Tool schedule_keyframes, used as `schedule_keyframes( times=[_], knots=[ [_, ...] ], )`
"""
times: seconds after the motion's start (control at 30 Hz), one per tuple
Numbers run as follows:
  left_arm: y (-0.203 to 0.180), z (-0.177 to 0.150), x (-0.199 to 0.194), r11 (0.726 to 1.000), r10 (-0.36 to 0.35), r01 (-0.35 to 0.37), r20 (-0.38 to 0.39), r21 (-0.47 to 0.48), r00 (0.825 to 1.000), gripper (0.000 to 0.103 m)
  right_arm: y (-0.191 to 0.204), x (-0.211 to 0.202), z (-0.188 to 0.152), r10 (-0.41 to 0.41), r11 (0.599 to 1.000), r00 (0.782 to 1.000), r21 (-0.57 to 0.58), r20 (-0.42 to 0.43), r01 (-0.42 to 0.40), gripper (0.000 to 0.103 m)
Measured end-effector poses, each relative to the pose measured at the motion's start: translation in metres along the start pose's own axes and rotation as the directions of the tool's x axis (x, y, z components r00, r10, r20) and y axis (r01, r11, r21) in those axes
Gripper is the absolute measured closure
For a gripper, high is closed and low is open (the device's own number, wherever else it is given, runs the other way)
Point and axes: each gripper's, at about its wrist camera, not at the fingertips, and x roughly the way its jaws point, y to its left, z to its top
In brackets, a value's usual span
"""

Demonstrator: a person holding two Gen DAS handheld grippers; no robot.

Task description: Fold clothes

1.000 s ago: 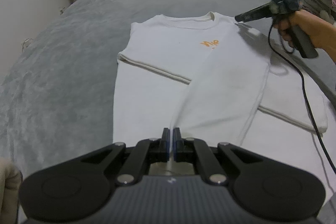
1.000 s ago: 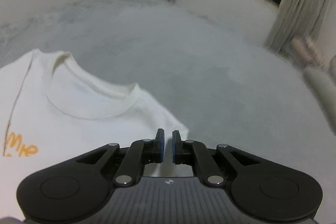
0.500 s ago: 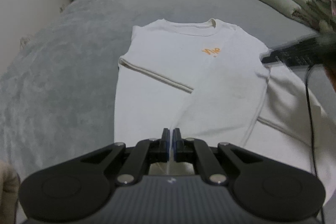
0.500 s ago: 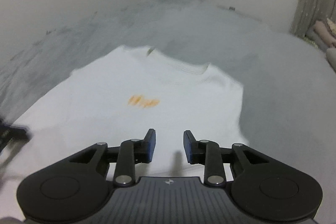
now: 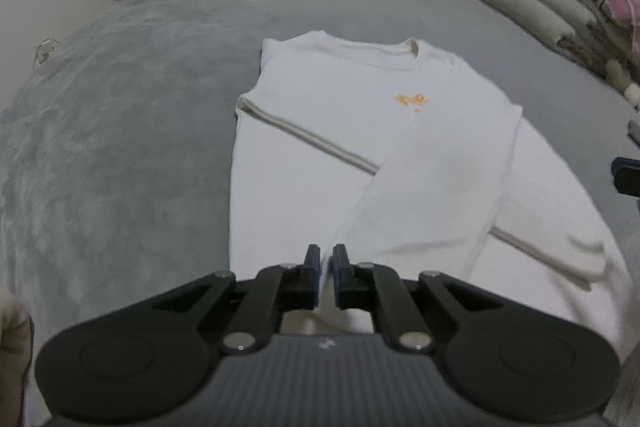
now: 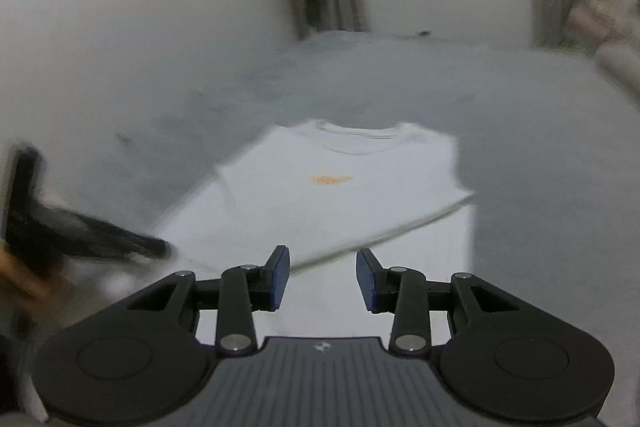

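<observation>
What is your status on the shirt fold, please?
Left gripper shut on white T-shirt hem. Right gripper open, just opened, empty. Nothing in the way.

bare grey bed (image 5: 120, 131) left, stacked bedding (image 5: 560, 3) right

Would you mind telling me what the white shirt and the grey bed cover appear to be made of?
The white shirt looks like matte knit cotton: ribbed collar, soft creases. The grey bed cover seems plush, perhaps velvet: a mottled, faintly shiny nap.

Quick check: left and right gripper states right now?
Left gripper: shut on the white shirt.
Right gripper: open, jaws just opened, nothing between them.
</observation>
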Motion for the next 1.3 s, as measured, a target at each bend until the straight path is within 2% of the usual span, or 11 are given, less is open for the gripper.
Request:
schedule_keyframes(
  times=[0.03,0.07,0.17,0.33,0.43,0.73,0.9,1.1,1.17,1.23,1.3],
  knots=[
    [-0.001,-0.001,0.002,1.0,0.014,-0.014,-0.003,0.009,1.0,0.094,0.002,0.003,-0.002,0.012,1.0,1.0,0.004,-0.019,-0.012,0.067],
    [-0.003,-0.001,0.002,0.999,0.033,-0.033,-0.003,0.02,0.999,0.093,0.006,0.013,-0.008,-0.023,0.999,0.997,-0.032,-0.068,0.021,0.067],
    [-0.004,-0.001,-0.002,0.998,0.057,-0.057,0.007,0.018,0.998,0.09,0.012,0.051,-0.032,-0.162,0.979,0.963,-0.159,-0.217,0.129,0.067],
    [-0.012,-0.002,-0.013,0.998,0.029,-0.032,0.056,0.052,0.998,0.09,0.026,0.044,-0.034,-0.194,0.947,0.958,-0.295,-0.21,0.127,0.067],
    [-0.024,-0.004,-0.01,0.997,0.003,-0.006,0.044,0.081,0.999,0.09,0.029,0.042,-0.041,-0.213,0.924,0.954,-0.362,-0.212,0.126,0.067],
    [-0.048,-0.017,0.002,0.993,0.047,-0.049,0.014,0.107,0.999,0.087,0.017,0.032,-0.046,-0.208,0.916,0.948,-0.388,-0.242,0.102,0.066],
    [-0.055,-0.022,-0.001,0.988,0.088,-0.091,0.029,0.125,0.996,0.085,0.02,0.03,-0.048,-0.226,0.902,0.948,-0.417,-0.227,0.115,0.066],
    [-0.059,-0.025,-0.002,0.985,0.114,-0.118,0.04,0.124,0.993,0.081,0.02,0.027,-0.044,-0.226,0.91,0.956,-0.39,-0.184,0.141,0.066],
    [-0.058,-0.025,-0.004,0.985,0.114,-0.118,0.038,0.122,0.993,0.077,0.019,0.026,-0.04,-0.235,0.916,0.963,-0.361,-0.132,0.174,0.066],
    [-0.056,-0.024,-0.007,0.986,0.103,-0.106,0.036,0.126,0.994,0.061,0.018,0.026,-0.036,-0.251,0.92,0.966,-0.325,-0.062,0.218,0.066],
    [-0.052,-0.024,-0.012,0.988,0.082,-0.086,0.042,0.132,0.996,0.055,0.015,0.029,-0.031,-0.259,0.929,0.966,-0.275,-0.006,0.247,0.066]
  ],
)
